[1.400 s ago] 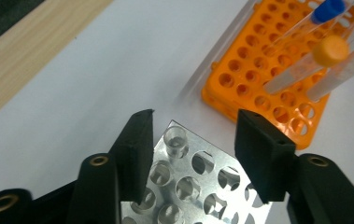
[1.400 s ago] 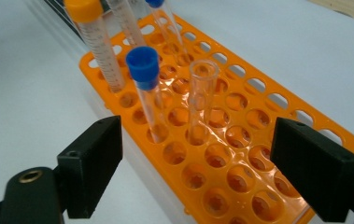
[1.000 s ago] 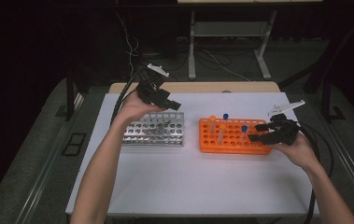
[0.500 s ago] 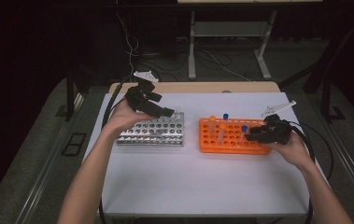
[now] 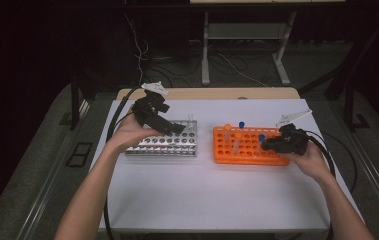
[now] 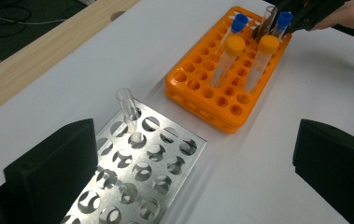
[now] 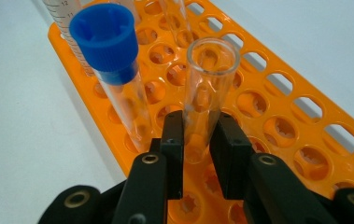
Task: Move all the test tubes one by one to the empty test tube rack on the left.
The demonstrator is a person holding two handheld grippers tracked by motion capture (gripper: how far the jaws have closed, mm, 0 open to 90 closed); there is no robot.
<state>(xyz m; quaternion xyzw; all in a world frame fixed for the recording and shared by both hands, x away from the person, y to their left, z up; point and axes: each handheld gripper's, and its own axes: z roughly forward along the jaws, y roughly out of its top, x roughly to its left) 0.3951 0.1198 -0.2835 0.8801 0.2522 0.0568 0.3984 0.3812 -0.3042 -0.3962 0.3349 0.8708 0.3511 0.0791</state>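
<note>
Since half a second ago, the left gripper (image 5: 173, 128) has dropped lower over the steel rack (image 5: 163, 145), while the right gripper (image 5: 268, 145) has barely shifted at the near right end of the orange rack (image 5: 245, 150).

Its jaws stand narrow, pressed on either side of an uncapped clear tube (image 7: 207, 93) that rises upright between them. That tube is seated in a hole of the orange rack, just beside a blue-capped tube (image 7: 114, 70). Its long axis runs straight up, so the coming move is likely a vertical lift clear of the hole. The right hand (image 5: 311, 162) lies low, wrist near the table (image 5: 202, 200), with the gripper pointing inward along the rack.

The left gripper's jaws are wide apart with nothing between them. It hovers above the steel rack, where one open clear tube (image 6: 129, 112) stands at the far corner. From the high view its height over the rack is hard to judge. The right hand is plainly the one engaged with the tube.
</note>
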